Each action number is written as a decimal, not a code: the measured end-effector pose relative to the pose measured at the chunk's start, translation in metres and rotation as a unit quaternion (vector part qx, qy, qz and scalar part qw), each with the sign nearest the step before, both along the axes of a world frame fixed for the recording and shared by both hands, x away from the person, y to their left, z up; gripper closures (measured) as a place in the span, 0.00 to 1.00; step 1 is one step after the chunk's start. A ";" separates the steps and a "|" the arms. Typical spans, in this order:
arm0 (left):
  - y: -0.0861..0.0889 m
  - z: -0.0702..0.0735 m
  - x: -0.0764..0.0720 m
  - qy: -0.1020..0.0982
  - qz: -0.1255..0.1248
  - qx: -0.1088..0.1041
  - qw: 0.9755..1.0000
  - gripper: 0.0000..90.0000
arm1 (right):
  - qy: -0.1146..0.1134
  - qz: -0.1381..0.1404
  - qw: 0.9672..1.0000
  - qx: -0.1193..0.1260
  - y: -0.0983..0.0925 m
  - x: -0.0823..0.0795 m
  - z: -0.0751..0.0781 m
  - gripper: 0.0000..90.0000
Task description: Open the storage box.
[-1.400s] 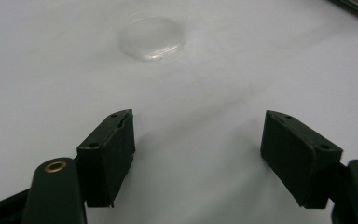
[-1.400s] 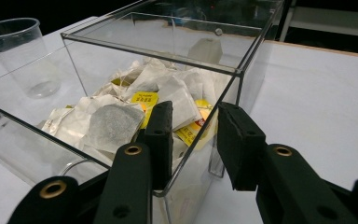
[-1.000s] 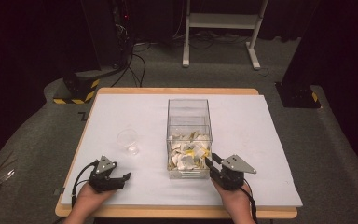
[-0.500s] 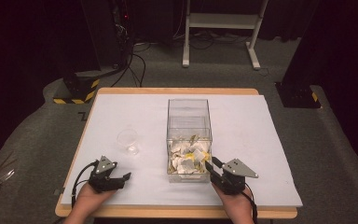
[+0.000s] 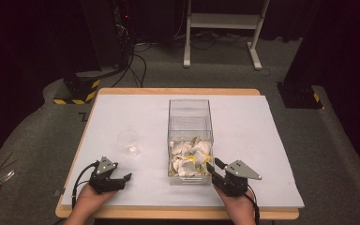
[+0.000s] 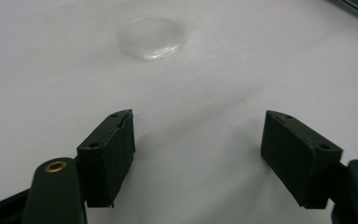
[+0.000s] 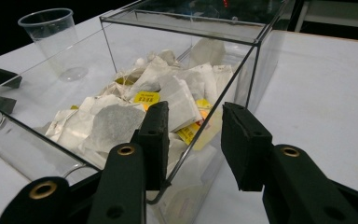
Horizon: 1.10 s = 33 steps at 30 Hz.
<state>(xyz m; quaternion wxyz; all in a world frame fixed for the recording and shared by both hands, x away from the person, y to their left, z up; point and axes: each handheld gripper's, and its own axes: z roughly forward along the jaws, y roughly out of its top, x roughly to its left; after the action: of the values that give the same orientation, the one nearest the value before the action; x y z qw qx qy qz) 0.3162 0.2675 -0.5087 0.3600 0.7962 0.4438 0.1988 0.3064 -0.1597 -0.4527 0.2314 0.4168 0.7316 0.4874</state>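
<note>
The clear box (image 5: 190,123) stands in the middle of the white table (image 5: 281,154), its long side running away from the person, and the tea bags (image 5: 187,157) lie heaped in its near half; the far half looks empty. The right gripper (image 5: 212,168) sits at the near right corner of the box. In the right gripper view its jaws straddle this corner edge: one jaw is on the inside over the tea bags, the other outside the wall, and they have just been opening a little. The gap between them is moderate, and I think the pads do not press the wall, but the glassy surface makes this hard to judge. No tea bag is pinched between them. To the right of the box the table is bare up to its edge, so this hand has free room there. The left gripper (image 5: 122,180) rests low near the front left part of the table, jaws spread wide with nothing between them. The plastic cup (image 5: 128,140) stands upright ahead of it, well apart from the box, with open white surface around it. The table's front edge is close under both hands.
</note>
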 end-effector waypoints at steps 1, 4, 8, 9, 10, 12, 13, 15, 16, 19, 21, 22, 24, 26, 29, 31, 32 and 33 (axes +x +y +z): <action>0.000 0.000 0.000 0.000 0.000 0.000 1.000 0.29 | -0.002 -0.001 1.000 0.003 -0.001 0.000 0.001 0.68; 0.000 0.000 0.000 0.001 0.000 -0.001 1.000 0.29 | -0.007 0.000 1.000 0.006 -0.004 0.000 0.006 0.68; 0.000 0.000 0.000 0.000 0.001 0.000 1.000 0.29 | -0.016 -0.001 1.000 0.002 -0.007 0.002 0.011 0.67; 0.000 0.000 0.000 0.001 0.000 0.000 1.000 0.29 | -0.017 -0.001 1.000 0.004 -0.008 0.002 0.013 0.67; 0.000 0.000 0.000 0.001 0.000 0.000 1.000 0.29 | -0.019 -0.002 1.000 0.004 -0.009 0.003 0.013 0.67; 0.000 0.000 0.000 0.000 0.001 0.000 1.000 0.29 | -0.020 -0.005 1.000 0.004 -0.012 0.005 0.014 0.67; 0.000 0.000 0.000 -0.001 0.001 0.000 1.000 0.29 | -0.019 -0.007 1.000 0.005 -0.013 0.006 0.015 0.67; 0.000 0.000 0.000 0.000 0.001 0.000 1.000 0.29 | -0.019 -0.012 1.000 0.005 -0.016 0.008 0.014 0.67; 0.000 0.000 0.000 0.001 0.001 -0.001 1.000 0.29 | -0.018 -0.016 1.000 0.002 -0.020 0.012 0.014 0.67; 0.000 0.000 0.000 0.001 0.001 -0.001 1.000 0.29 | -0.015 -0.022 1.000 -0.002 -0.023 0.016 0.012 0.67; 0.000 0.000 0.000 0.000 0.001 0.000 1.000 0.29 | -0.009 -0.029 1.000 -0.007 -0.028 0.021 0.009 0.67; 0.000 0.000 0.000 0.000 0.002 0.000 1.000 0.29 | -0.006 -0.030 1.000 -0.009 -0.029 0.022 0.007 0.67; 0.000 0.000 0.000 0.000 0.003 0.000 1.000 0.29 | 0.001 -0.033 0.999 -0.015 -0.032 0.025 0.003 0.67; 0.000 0.000 -0.001 0.000 0.003 0.001 1.000 0.30 | 0.005 -0.035 0.999 -0.020 -0.035 0.026 -0.001 0.67; 0.000 0.000 -0.001 -0.002 0.005 0.001 1.000 0.30 | 0.011 -0.040 0.999 -0.027 -0.039 0.029 -0.010 0.67; 0.000 0.000 -0.001 -0.002 0.008 0.000 1.000 0.30 | 0.015 -0.042 0.999 -0.030 -0.042 0.031 -0.014 0.67; 0.000 0.000 -0.001 -0.002 0.009 -0.001 1.000 0.31 | 0.014 -0.041 0.998 -0.035 -0.043 0.032 -0.016 0.67; 0.000 0.000 -0.001 -0.002 0.010 -0.002 1.000 0.32 | 0.015 -0.043 0.998 -0.040 -0.045 0.034 -0.018 0.67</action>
<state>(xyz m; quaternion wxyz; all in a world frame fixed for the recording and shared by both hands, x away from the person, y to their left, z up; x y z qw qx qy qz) 0.3153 0.2676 -0.5086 0.3604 0.7906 0.4515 0.2028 0.3401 -0.2045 -0.4705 0.2573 0.4456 0.7351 0.4414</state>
